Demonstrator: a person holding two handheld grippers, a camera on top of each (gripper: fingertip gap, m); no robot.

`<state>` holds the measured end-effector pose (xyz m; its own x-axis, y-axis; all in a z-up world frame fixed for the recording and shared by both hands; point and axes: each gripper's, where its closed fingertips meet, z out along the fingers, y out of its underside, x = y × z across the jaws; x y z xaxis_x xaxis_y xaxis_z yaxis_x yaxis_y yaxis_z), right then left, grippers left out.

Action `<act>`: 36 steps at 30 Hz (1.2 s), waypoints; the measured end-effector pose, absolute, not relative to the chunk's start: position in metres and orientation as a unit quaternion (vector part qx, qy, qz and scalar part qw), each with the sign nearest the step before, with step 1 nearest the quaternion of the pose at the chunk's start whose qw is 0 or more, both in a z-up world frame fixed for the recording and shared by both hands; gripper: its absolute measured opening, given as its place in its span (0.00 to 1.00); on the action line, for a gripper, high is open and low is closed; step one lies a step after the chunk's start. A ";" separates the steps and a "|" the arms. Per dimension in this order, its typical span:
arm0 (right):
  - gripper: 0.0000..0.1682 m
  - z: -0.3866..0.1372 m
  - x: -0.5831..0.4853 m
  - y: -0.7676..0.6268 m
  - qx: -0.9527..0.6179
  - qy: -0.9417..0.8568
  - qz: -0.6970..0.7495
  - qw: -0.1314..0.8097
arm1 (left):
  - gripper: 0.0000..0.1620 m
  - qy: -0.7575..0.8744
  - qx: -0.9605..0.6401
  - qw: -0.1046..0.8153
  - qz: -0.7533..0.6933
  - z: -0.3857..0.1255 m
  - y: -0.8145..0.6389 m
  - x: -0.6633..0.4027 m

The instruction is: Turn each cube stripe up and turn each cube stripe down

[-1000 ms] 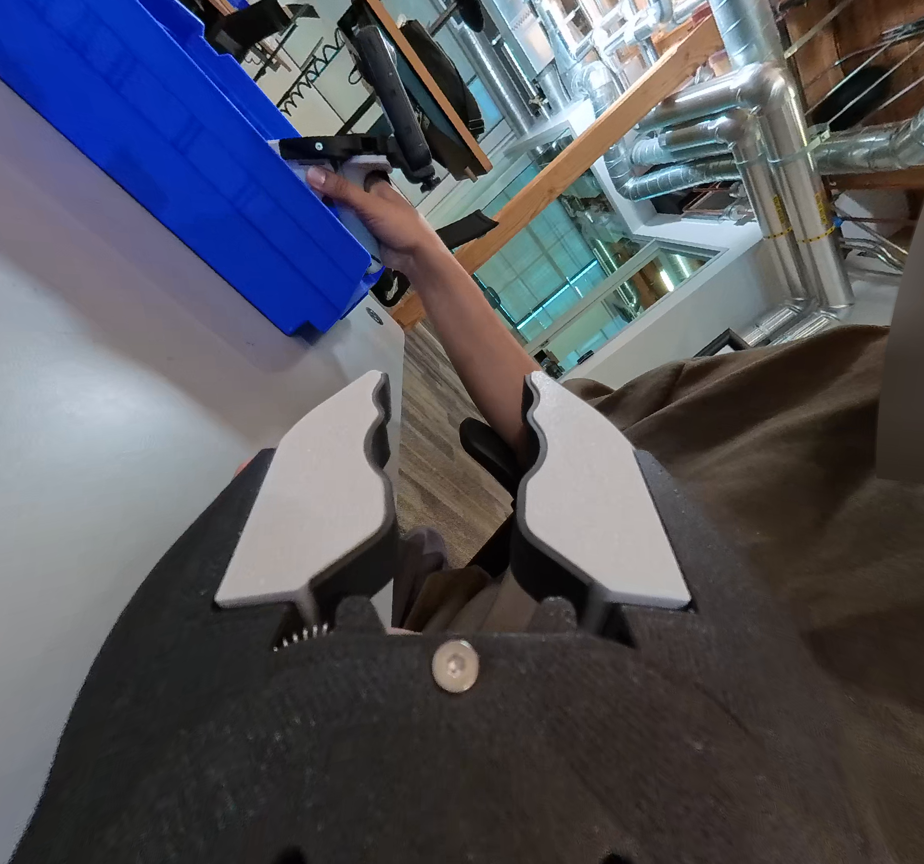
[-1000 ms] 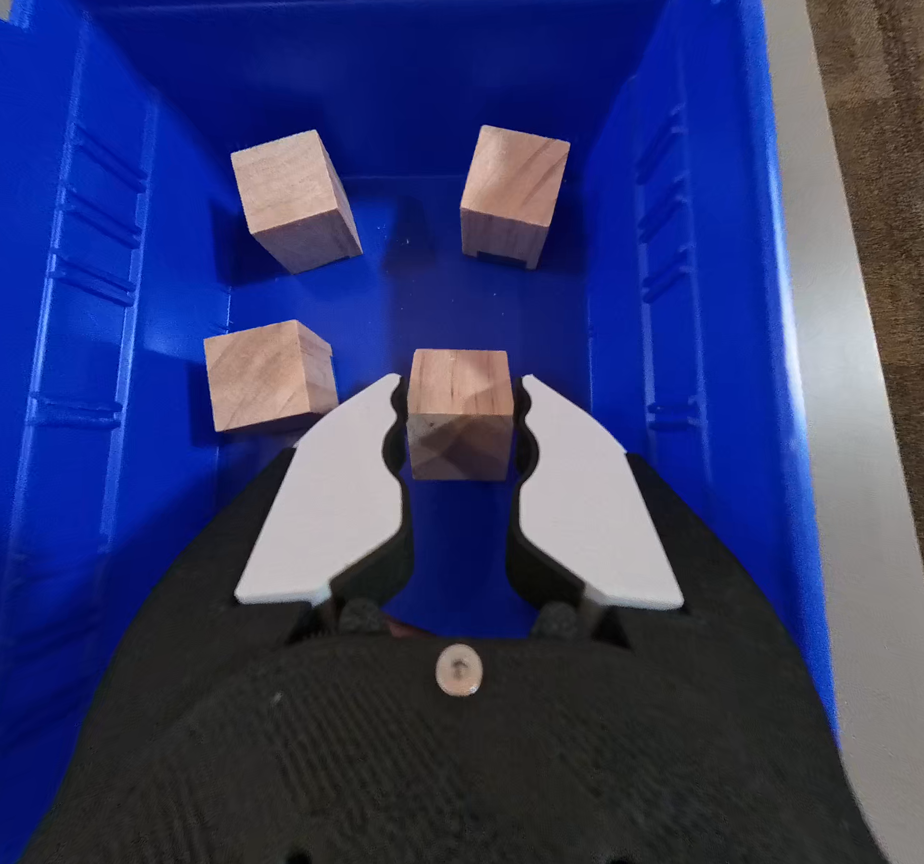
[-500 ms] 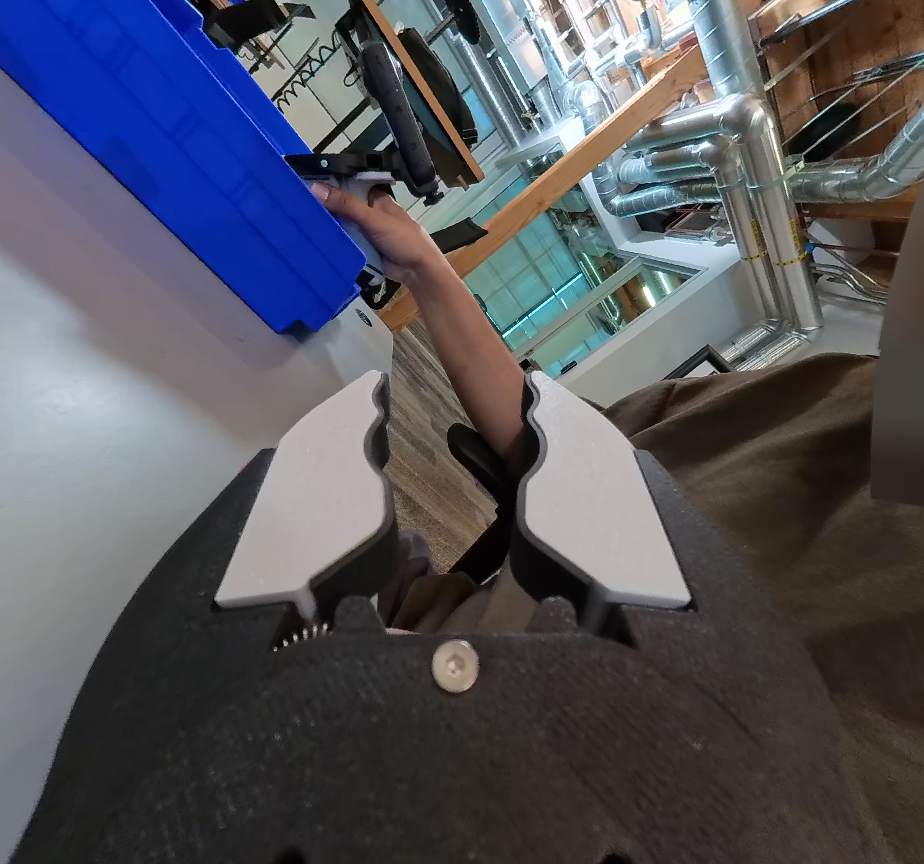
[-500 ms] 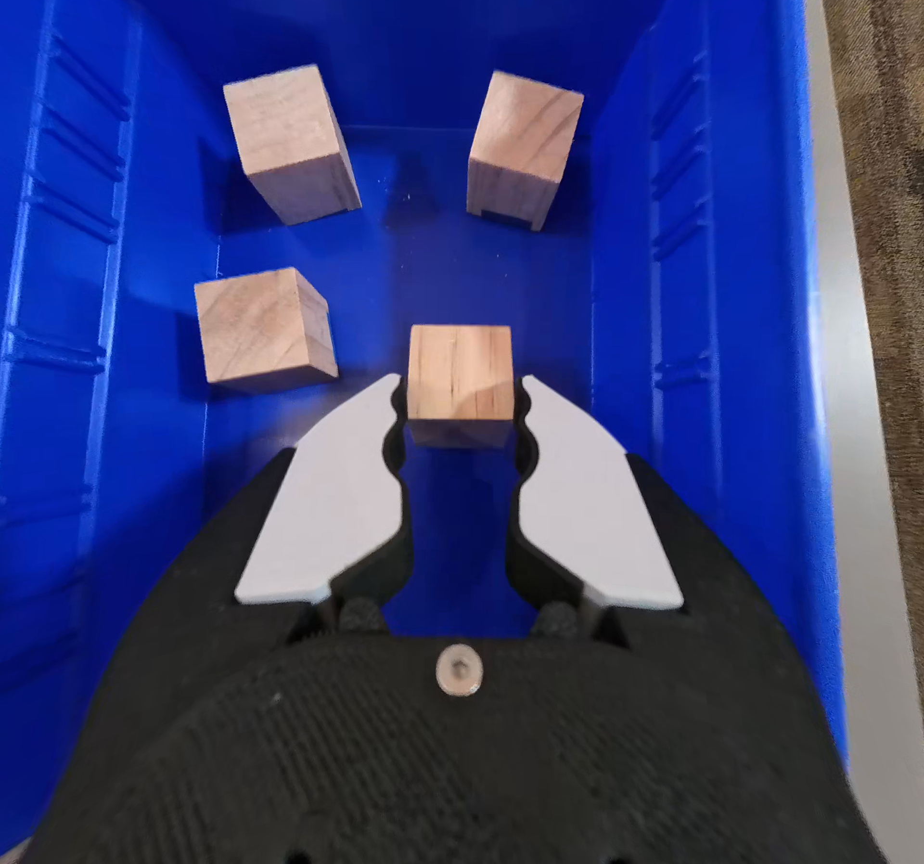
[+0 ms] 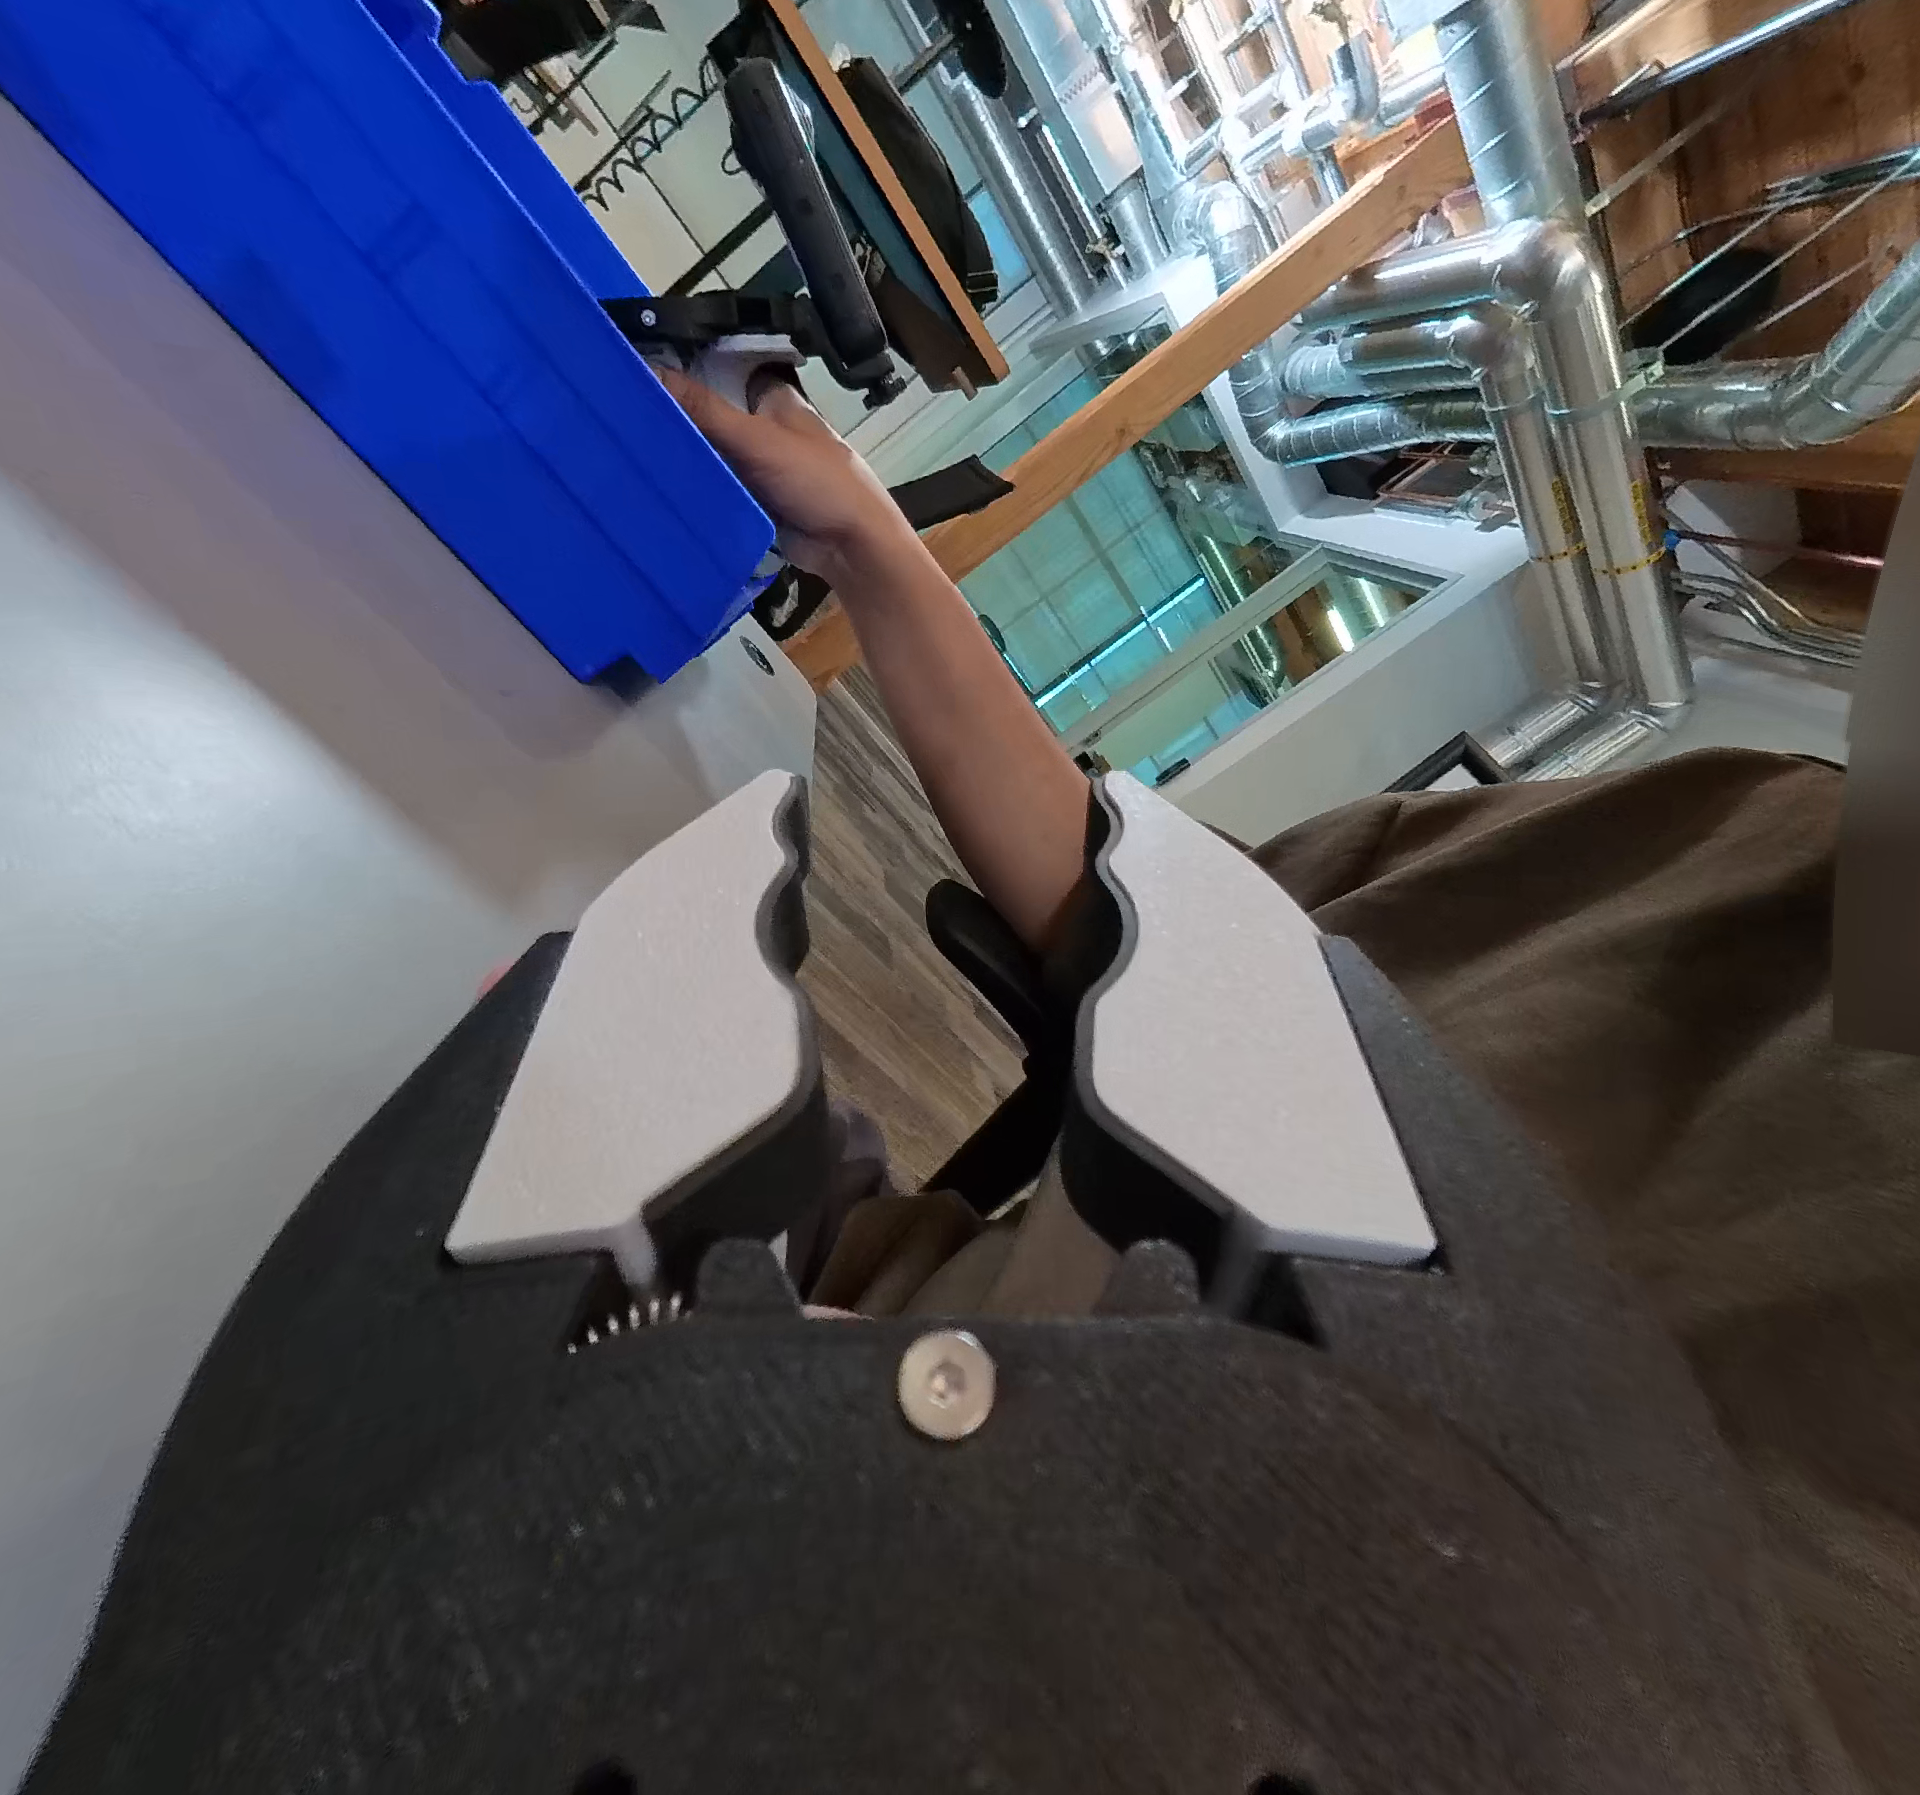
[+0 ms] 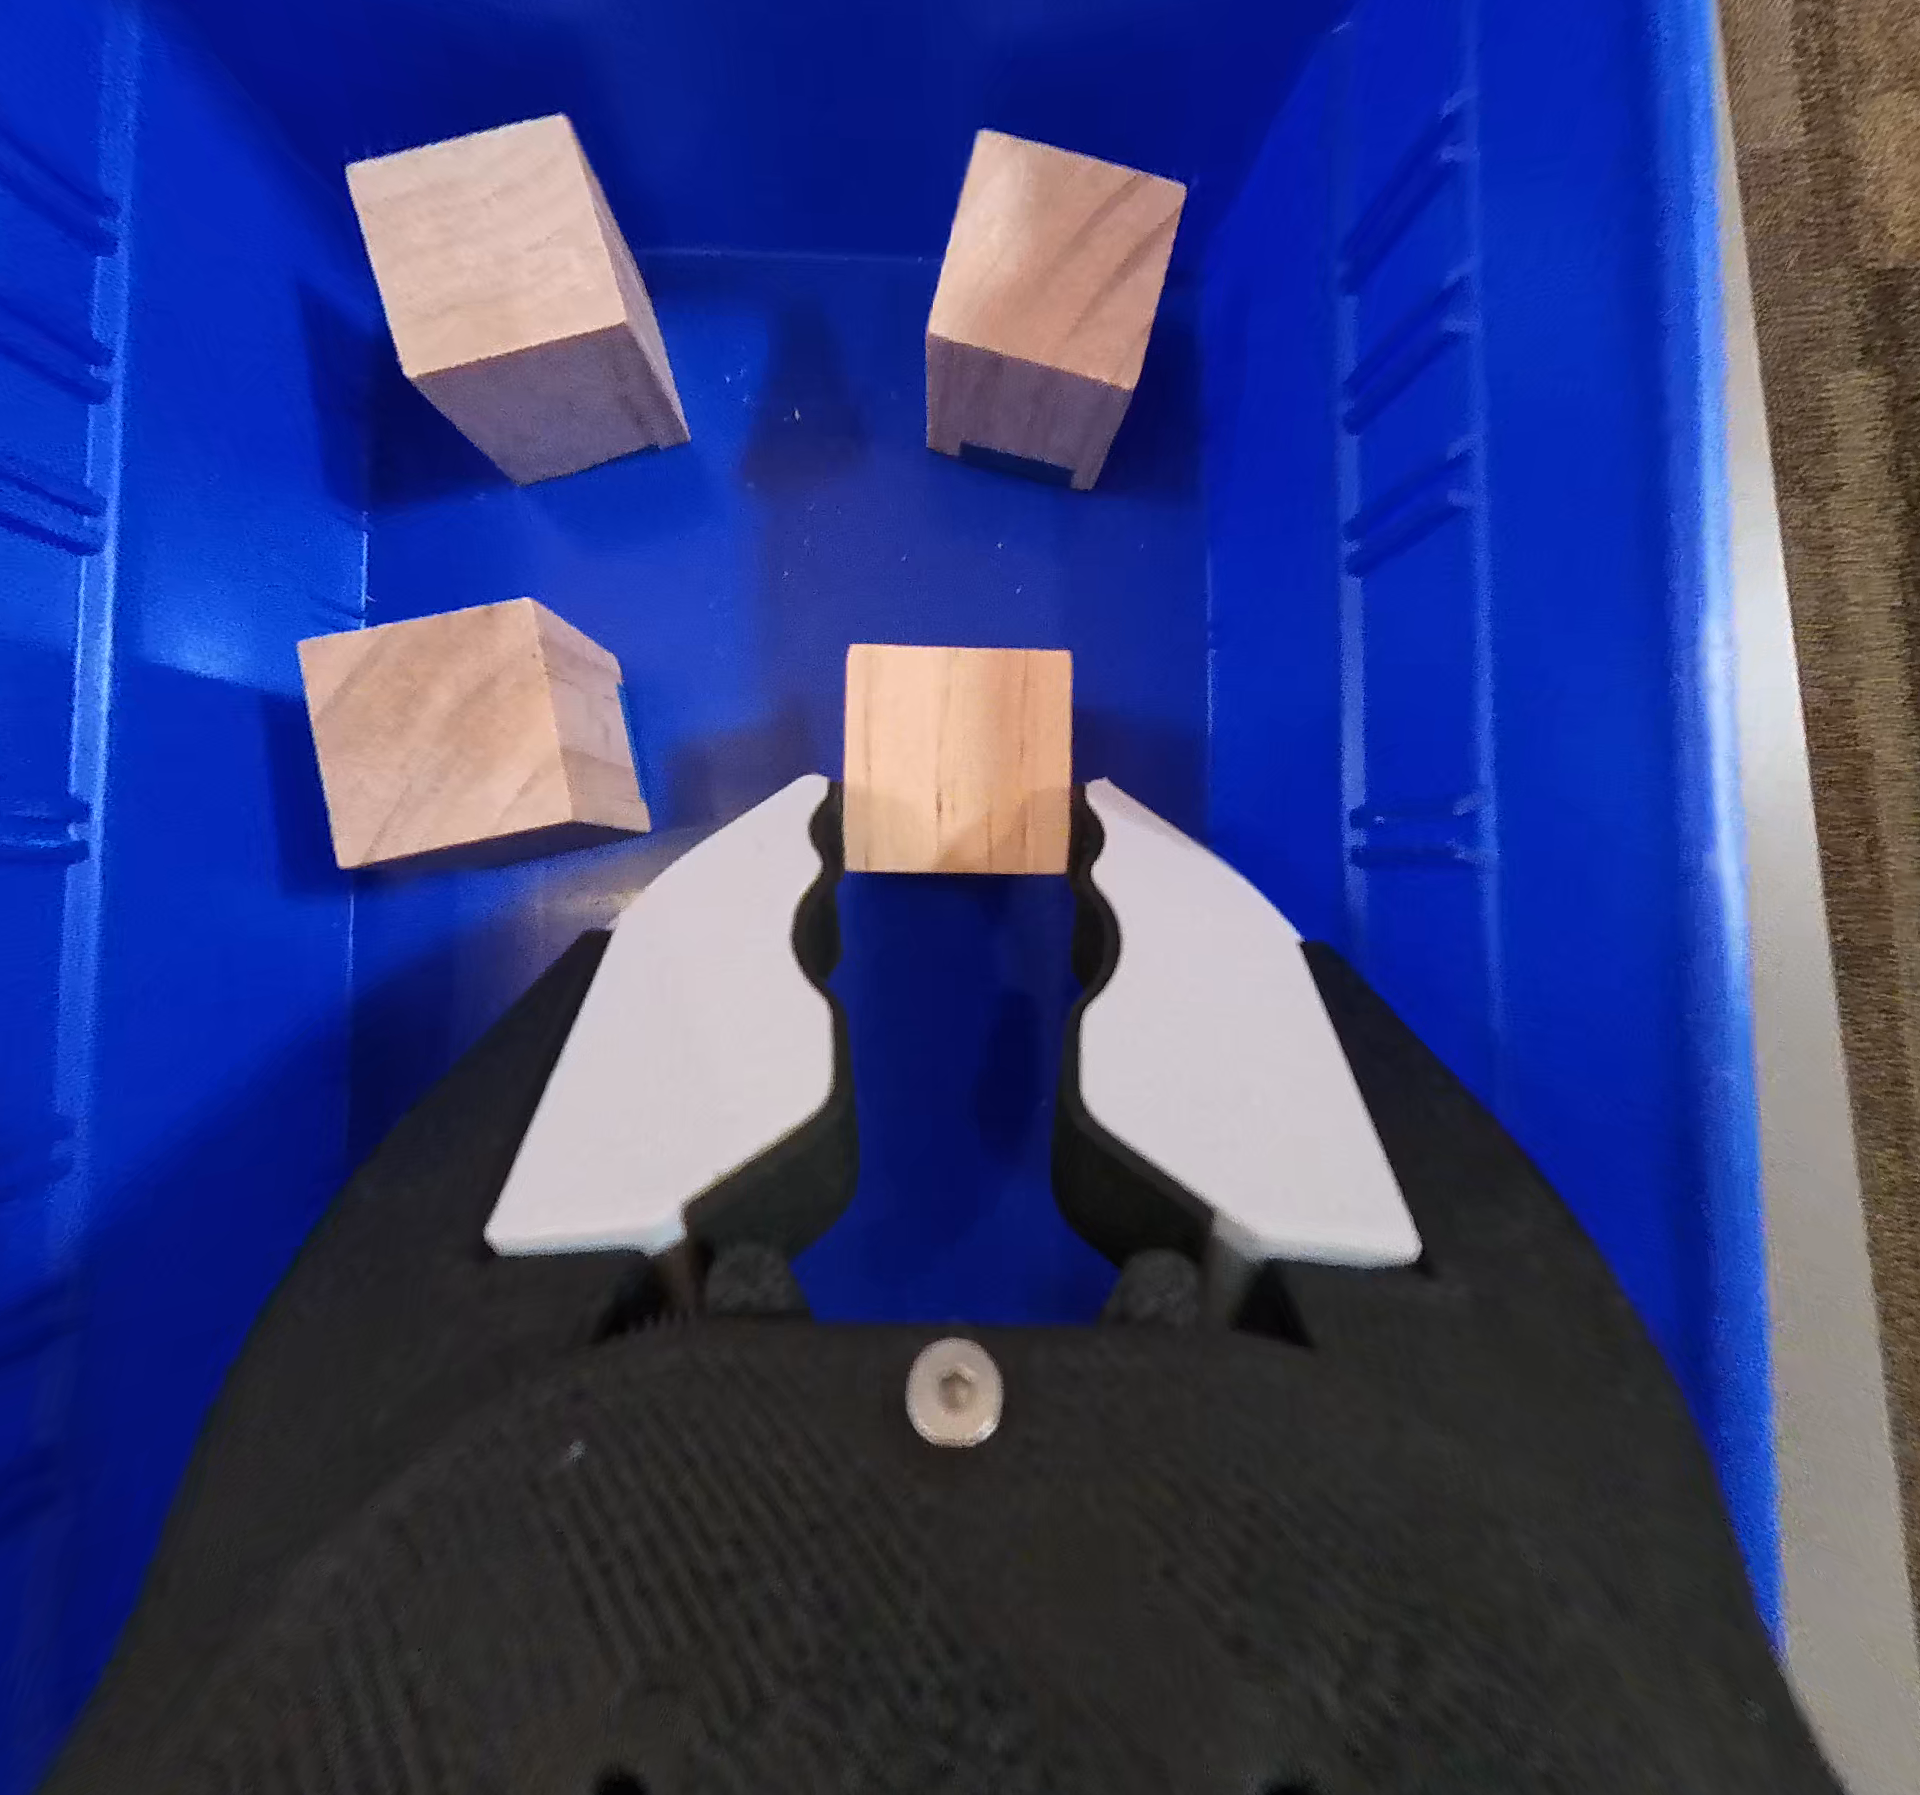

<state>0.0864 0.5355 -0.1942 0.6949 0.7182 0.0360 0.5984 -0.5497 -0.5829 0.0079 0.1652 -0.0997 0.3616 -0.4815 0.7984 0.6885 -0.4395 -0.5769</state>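
Since a second ago the cube [image 6: 957, 758] in our right gripper [image 6: 957, 795] has rotated, so that only one plain face shows toward the camera, and we have come lower into the blue bin [image 6: 1455, 602]. Our right fingertips [image 6: 790, 810] clamp this cube on its two sides, above the bin floor. Three more wooden cubes rest on the floor: one to the left [image 6: 457, 732], two farther back [image 6: 509, 291] [image 6: 1044, 301]. We see no stripe from here. Our left gripper [image 5: 945, 815] hangs empty with fingers spread, beside the table [image 5: 208, 914], pointing toward our right arm [image 5: 935, 665].
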 end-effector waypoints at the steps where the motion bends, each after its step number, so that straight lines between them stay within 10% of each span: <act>1: 0.26 -0.194 0.087 0.536 -0.875 -0.375 0.105 0.288 | 0.31 -0.081 -0.639 0.526 -0.556 -0.099 0.165 0.007; 12: 0.44 -0.139 0.086 0.534 -0.819 -0.415 0.083 0.388 | 0.31 -0.077 -0.645 0.530 -0.545 -0.101 0.166 0.006; 22: 0.26 0.026 -0.007 0.297 -0.414 -0.505 0.575 0.493 | 0.39 0.019 -0.719 0.564 -0.405 -0.124 0.171 -0.021; 32: 0.29 -0.074 -0.050 0.163 -0.413 -0.576 0.651 0.274 | 0.37 -0.160 -0.640 0.746 0.091 0.005 0.053 -0.279; 36: 0.29 -0.077 -0.057 0.157 -0.419 -0.571 0.655 0.264 | 0.45 -0.311 -0.607 0.731 0.001 -0.014 -0.001 -0.356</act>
<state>-0.0571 0.1566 -0.0772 -0.5088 0.8245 -0.2475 0.1332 -0.2086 -0.9689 -0.3555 -0.0014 -0.0143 0.8066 0.3793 0.4533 0.3762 0.2621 -0.8887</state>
